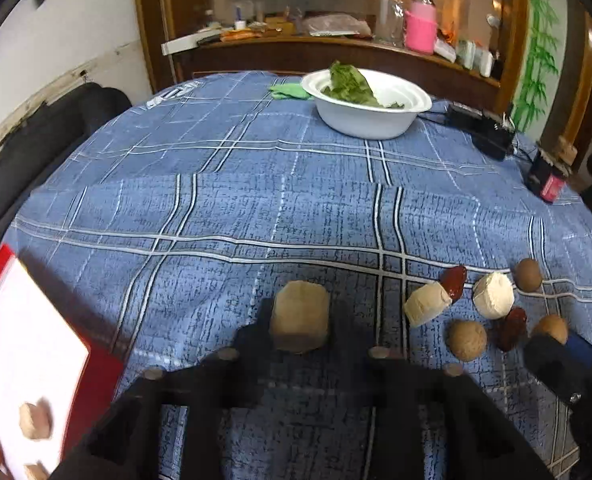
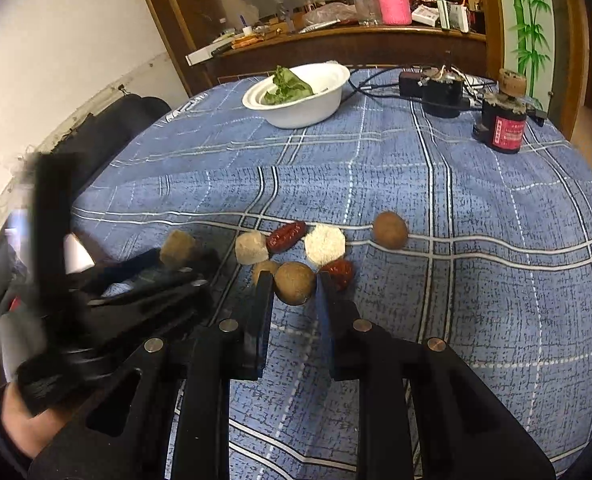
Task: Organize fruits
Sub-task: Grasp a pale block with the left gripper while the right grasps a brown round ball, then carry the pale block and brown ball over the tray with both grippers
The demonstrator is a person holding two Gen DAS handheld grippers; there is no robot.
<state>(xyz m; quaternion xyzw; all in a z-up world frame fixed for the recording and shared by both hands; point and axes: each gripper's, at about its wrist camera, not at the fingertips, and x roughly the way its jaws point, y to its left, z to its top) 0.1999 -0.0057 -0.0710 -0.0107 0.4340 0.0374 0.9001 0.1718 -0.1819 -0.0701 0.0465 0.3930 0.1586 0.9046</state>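
My left gripper is shut on a pale cut fruit chunk, held just above the blue checked cloth; it also shows in the right wrist view. My right gripper has its fingers on either side of a round brown fruit on the cloth, touching or nearly touching it. Around it lie two more pale chunks, two red dates and another brown fruit. The same pile sits at the right of the left wrist view.
A white bowl of green leaves stands at the table's far side. A red-rimmed white tray holding a few pieces lies at the left. A dark jar and black devices with cables sit far right. A dark chair is left.
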